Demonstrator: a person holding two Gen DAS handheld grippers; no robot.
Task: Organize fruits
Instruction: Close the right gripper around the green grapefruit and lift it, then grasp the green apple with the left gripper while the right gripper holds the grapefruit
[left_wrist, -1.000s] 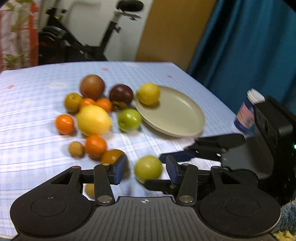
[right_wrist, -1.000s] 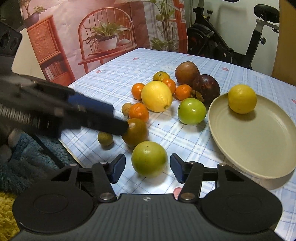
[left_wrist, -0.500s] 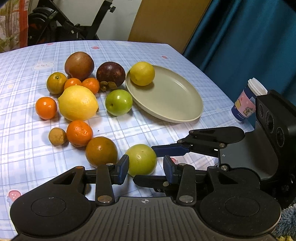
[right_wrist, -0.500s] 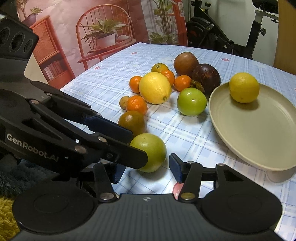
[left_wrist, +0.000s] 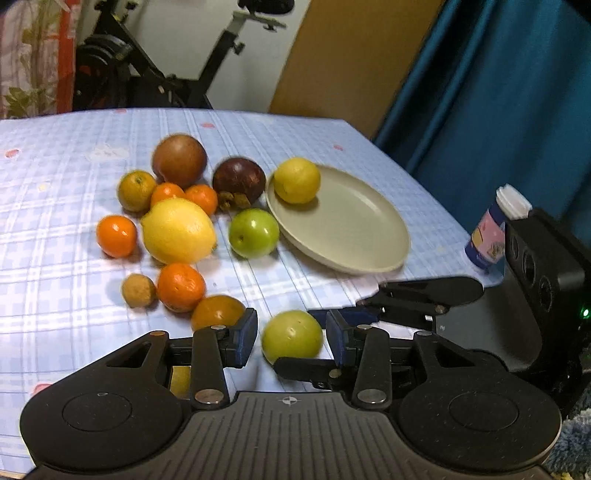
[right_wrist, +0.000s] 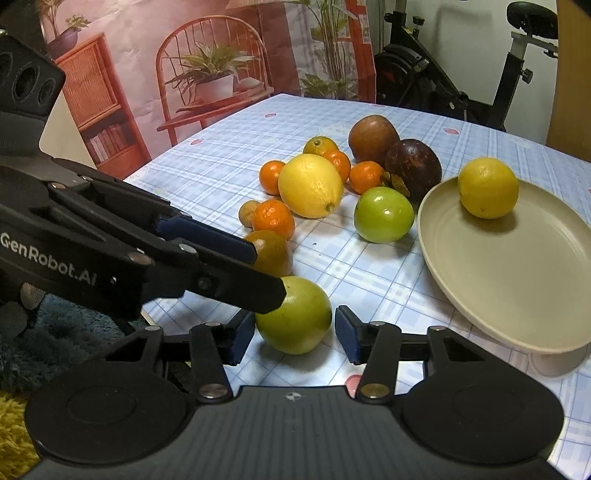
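Blue-checked cloth covers the table, whose far corner is seen before a teal curtain and whose near edge runs just under both grippers in the right wrist view. Open cloth is left between the fruit cluster and the beige plate, and more of it lies beyond the cluster on the left. One small lemon sits on the plate's far side; the rest of the plate is bare. A paper cup stands near the table's right edge.

The yellow-green fruit rests on the cloth close to the near edge, apart from the cluster, with a dark orange just behind it. It is bracketed by the right gripper, whose jaws have just been closing; a narrow gap is kept on each side, so the fruit is between the pads but not pressed. The left gripper is also placed about the same fruit, its jaws narrowly apart and not seen to press, and in the right wrist view one of its fingers overlaps the fruit's upper left.

Compared with a second ago, the left gripper is brought in over the fruit, where it had been held off to the side and higher
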